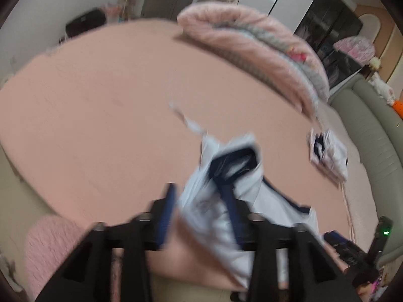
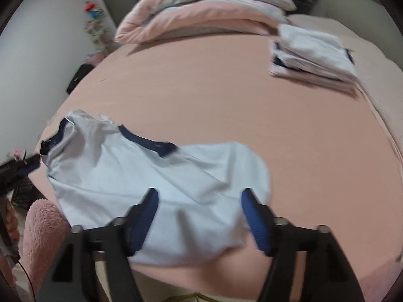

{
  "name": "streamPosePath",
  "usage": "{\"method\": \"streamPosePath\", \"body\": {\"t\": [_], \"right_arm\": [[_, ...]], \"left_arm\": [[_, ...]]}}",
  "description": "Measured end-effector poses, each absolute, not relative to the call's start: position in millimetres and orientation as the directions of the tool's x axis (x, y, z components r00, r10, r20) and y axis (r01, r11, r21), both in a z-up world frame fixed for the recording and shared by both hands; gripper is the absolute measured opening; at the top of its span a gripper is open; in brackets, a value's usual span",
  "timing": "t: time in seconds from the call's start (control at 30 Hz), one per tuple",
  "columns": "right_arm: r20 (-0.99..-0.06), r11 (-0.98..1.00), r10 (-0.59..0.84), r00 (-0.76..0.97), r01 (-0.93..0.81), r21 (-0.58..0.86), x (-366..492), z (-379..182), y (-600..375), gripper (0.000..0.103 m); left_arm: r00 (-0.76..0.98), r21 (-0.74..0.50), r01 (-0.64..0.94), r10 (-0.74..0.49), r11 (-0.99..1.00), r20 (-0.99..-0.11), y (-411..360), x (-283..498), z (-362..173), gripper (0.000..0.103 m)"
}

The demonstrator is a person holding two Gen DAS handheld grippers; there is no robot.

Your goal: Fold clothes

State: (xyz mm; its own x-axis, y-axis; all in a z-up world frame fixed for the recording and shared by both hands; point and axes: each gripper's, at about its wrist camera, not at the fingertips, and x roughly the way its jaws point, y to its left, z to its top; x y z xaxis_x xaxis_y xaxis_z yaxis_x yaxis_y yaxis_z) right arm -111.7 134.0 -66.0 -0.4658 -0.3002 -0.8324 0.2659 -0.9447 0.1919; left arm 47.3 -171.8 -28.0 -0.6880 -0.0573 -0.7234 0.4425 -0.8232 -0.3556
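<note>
Broadly, by label:

Bed: a pink sheet [image 2: 226,95] is spread over the whole work surface, seen in both views.

Shirt: a pale blue shirt [image 2: 151,176] with navy trim is laid crumpled near the front edge of the bed, its navy collar [image 2: 148,143] turned toward the far side. In the left wrist view the shirt [image 1: 226,201] is bunched and blurred.

Left gripper [image 1: 201,209]: the fingers are held apart, and shirt cloth is draped over the right-hand finger [image 1: 233,211]. Whether the cloth is pinched cannot be told, since the frame is blurred. In the right wrist view this gripper [image 2: 27,164] is seen at the shirt's left end, beside the collar.

Right gripper [image 2: 201,216]: the jaws are spread wide above the shirt's near hem, with nothing clamped between them. Whether the blue pads [image 2: 144,216] touch the cloth cannot be told.

Stack: a pile of folded clothes [image 2: 314,55] is set at the far right of the bed, well apart from the shirt; it is also seen in the left view [image 1: 330,153].

Quilt: a rolled pink quilt [image 2: 201,7] is placed along the far edge, just beside the stack.

Front left: a fluffy pink item [image 2: 42,234] is seen below the bed edge.
</note>
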Motion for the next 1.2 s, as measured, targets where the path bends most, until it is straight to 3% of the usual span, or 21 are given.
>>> {"method": "streamPosePath", "body": {"t": [0.17,0.2,0.23,0.27,0.3,0.33,0.37,0.47,0.63,0.8,0.87,0.9,0.93,0.97,1.03,1.1,1.13,1.17,1.2], "right_arm": [[-0.868,-0.934,-0.307,-0.390,0.298,0.196,-144,-101,121,0.069],[-0.874,-0.920,-0.336,-0.351,0.323,0.223,-146,-111,116,0.063],[-0.882,-0.911,-0.344,-0.321,0.342,0.230,-145,-116,109,0.040],[-0.895,-0.907,-0.335,-0.296,0.357,0.222,-143,-120,102,0.027],[-0.900,-0.905,-0.325,-0.290,0.372,0.207,-138,-122,97,0.017],[-0.900,-0.904,-0.315,-0.302,0.386,0.186,-132,-121,94,0.012],[-0.897,-0.902,-0.305,-0.320,0.398,0.165,-125,-120,92,0.009],[-0.895,-0.915,-0.266,-0.359,0.386,0.117,-111,-114,104,0.003],[-0.898,-0.958,-0.164,-0.409,0.281,0.047,-112,-101,137,0.002],[-0.890,-0.956,-0.209,-0.406,0.275,0.099,-127,-85,147,0.005],[-0.881,-0.952,-0.226,-0.415,0.286,0.109,-138,-79,137,0.024],[-0.877,-0.946,-0.246,-0.413,0.299,0.124,-145,-77,131,0.047],[-0.871,-0.938,-0.265,-0.413,0.318,0.135,-148,-77,124,0.062],[-0.865,-0.930,-0.283,-0.414,0.340,0.142,-153,-77,115,0.065],[-0.856,-0.914,-0.315,-0.409,0.375,0.157,-157,-79,101,0.066],[-0.858,-0.907,-0.334,-0.391,0.381,0.180,-150,-84,99,0.066],[-0.858,-0.903,-0.344,-0.382,0.384,0.191,-147,-87,98,0.065],[-0.858,-0.900,-0.353,-0.372,0.387,0.202,-144,-90,97,0.059],[-0.858,-0.896,-0.363,-0.363,0.390,0.214,-140,-92,96,0.032]], "left_arm": [[-0.701,-0.334,0.321,0.015,-0.886,-0.713,-163,22,-32,0.059],[-0.670,-0.302,0.316,0.014,-0.899,-0.742,-159,11,-43,0.059],[-0.640,-0.272,0.315,0.008,-0.909,-0.769,-155,-4,-56,0.059],[-0.616,-0.251,0.318,0.002,-0.914,-0.787,-153,-13,-66,0.059],[-0.593,-0.233,0.326,-0.006,-0.916,-0.805,-151,-20,-76,0.053],[-0.566,-0.206,0.340,-0.025,-0.918,-0.824,-150,-25,-84,0.041],[-0.546,-0.181,0.359,-0.049,-0.916,-0.836,-150,-25,-88,0.016],[-0.548,-0.168,0.410,-0.095,-0.896,-0.831,-159,-15,-87,0.010],[-0.571,-0.149,0.548,-0.237,-0.823,-0.786,-210,6,-57,0.008],[-0.502,-0.103,0.642,-0.315,-0.759,-0.805,-243,9,-47,0.008],[-0.571,-0.233,0.585,-0.191,-0.777,-0.799,-240,4,-48,0.008],[-0.608,-0.305,0.543,-0.115,-0.783,-0.785,-238,1,-48,0.010],[-0.628,-0.333,0.500,-0.070,-0.800,-0.775,-230,-5,-49,0.010],[-0.635,-0.327,0.457,-0.046,-0.827,-0.771,-219,-15,-49,0.013],[-0.649,-0.325,0.371,0.008,-0.870,-0.760,-194,-33,-50,0.025],[-0.670,-0.382,0.299,0.092,-0.874,-0.736,-172,-47,-55,0.052],[-0.667,-0.392,0.274,0.120,-0.878,-0.735,-163,-55,-58,0.056],[-0.656,-0.386,0.255,0.135,-0.887,-0.743,-154,-64,-61,0.057],[-0.642,-0.369,0.237,0.140,-0.899,-0.754,-146,-73,-65,0.057]]}}
